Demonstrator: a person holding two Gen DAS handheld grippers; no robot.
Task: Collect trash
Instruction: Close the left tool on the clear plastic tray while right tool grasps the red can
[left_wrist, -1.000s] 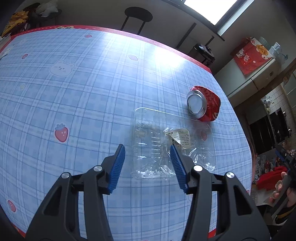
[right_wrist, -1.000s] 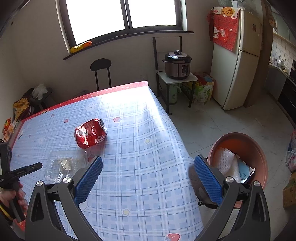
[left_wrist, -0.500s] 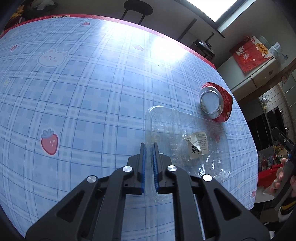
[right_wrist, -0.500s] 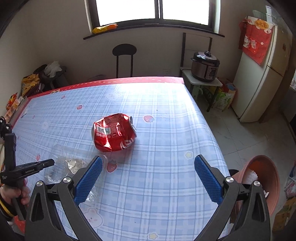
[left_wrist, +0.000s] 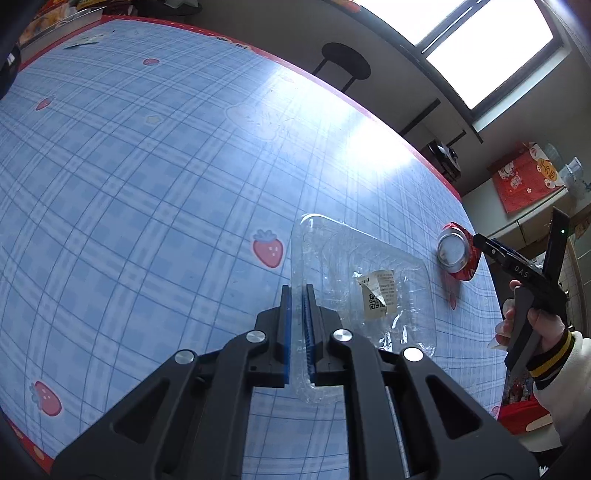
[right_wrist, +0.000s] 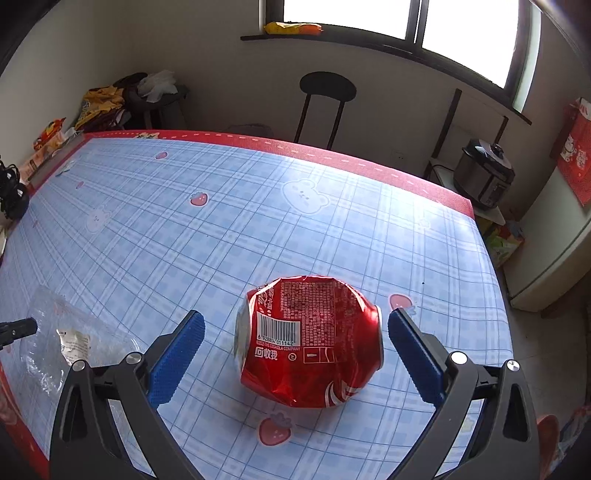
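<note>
Left gripper (left_wrist: 298, 295) clamping edge of clear plastic tray (left_wrist: 360, 284) lying on table (left_wrist: 147, 177). Right gripper (right_wrist: 295, 332) gaping around crushed red can (right_wrist: 308, 341), not touching. Both items awaiting disposal.

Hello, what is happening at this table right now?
A person is clearing trash from the table with a handheld gripper in each hand. The left gripper is shut on the edge of a clear plastic tray that has a torn label. The right gripper hangs over a crushed red can lying on its side, its jaws open on either side of the can and not touching it.
</note>
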